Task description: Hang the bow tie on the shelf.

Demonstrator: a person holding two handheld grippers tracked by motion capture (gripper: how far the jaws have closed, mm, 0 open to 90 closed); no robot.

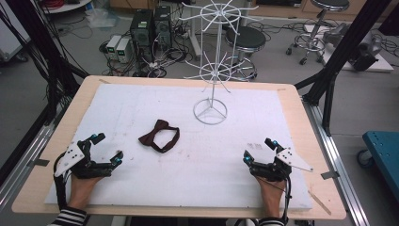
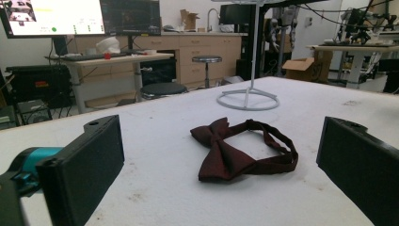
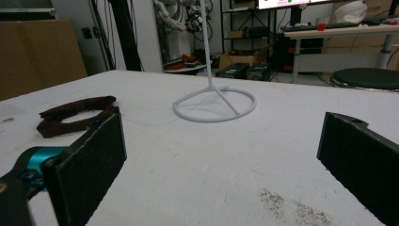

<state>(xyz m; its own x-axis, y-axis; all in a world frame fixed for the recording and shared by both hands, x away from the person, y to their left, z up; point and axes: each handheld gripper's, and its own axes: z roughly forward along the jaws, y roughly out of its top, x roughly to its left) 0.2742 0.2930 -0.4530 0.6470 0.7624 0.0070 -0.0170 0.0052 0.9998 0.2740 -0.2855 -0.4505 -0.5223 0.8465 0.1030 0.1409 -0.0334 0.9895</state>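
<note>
A dark maroon bow tie (image 1: pixel 159 135) with its looped strap lies flat on the white mat (image 1: pixel 197 165), left of centre. Behind it to the right stands a white wire display rack (image 1: pixel 211 70) on a ring base (image 1: pixel 210 112). My left gripper (image 1: pixel 107 149) rests at the near left of the mat, open and holding nothing, with the bow tie (image 2: pixel 240 150) straight ahead of its jaws. At the near right my right gripper (image 1: pixel 259 150) also rests open and holds nothing. In its view the ring base (image 3: pixel 215 105) is ahead and the bow tie (image 3: pixel 75 115) lies at far left.
The mat covers a wooden table (image 1: pixel 301 117) with bare edges around it. Beyond the table stand black stools (image 1: pixel 247 40), computer towers (image 1: pixel 150 26) and cables on the floor. Black frame posts (image 1: pixel 339 56) rise at both sides.
</note>
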